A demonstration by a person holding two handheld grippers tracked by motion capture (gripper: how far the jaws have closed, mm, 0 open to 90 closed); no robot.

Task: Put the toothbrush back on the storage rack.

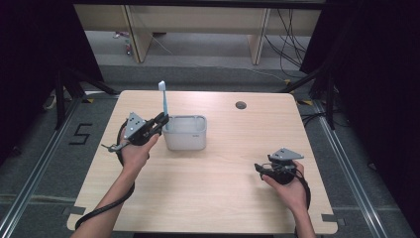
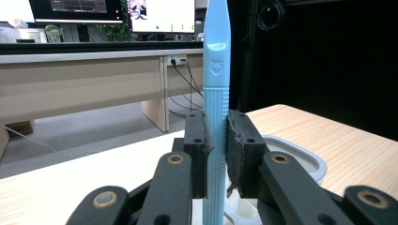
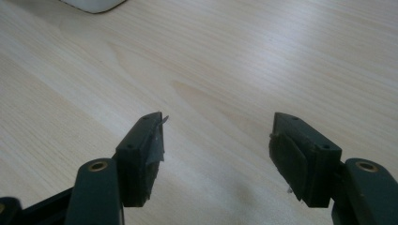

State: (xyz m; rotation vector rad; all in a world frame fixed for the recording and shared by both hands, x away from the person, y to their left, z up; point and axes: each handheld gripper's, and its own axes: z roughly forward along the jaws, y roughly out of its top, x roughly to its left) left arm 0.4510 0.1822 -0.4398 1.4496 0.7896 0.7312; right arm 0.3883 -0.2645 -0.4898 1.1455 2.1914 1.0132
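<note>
A light blue toothbrush [image 1: 163, 101] stands upright at the left rim of a white square holder [image 1: 185, 132] on the wooden table. My left gripper [image 1: 161, 120] is shut on its ribbed handle [image 2: 216, 126], with both black pads pressed against it. The brush's lower end reaches down past the holder's rim [image 2: 300, 157]. My right gripper [image 1: 259, 167] rests low over the table's right front part. Its jaws stand wide apart over bare wood with nothing between the fingertips [image 3: 217, 140].
The table [image 1: 218, 198] has a round cable hole [image 1: 241, 105] near its far edge. A corner of the white holder [image 3: 94, 4] lies far ahead of the right gripper. Desks and cables stand beyond the table's far edge.
</note>
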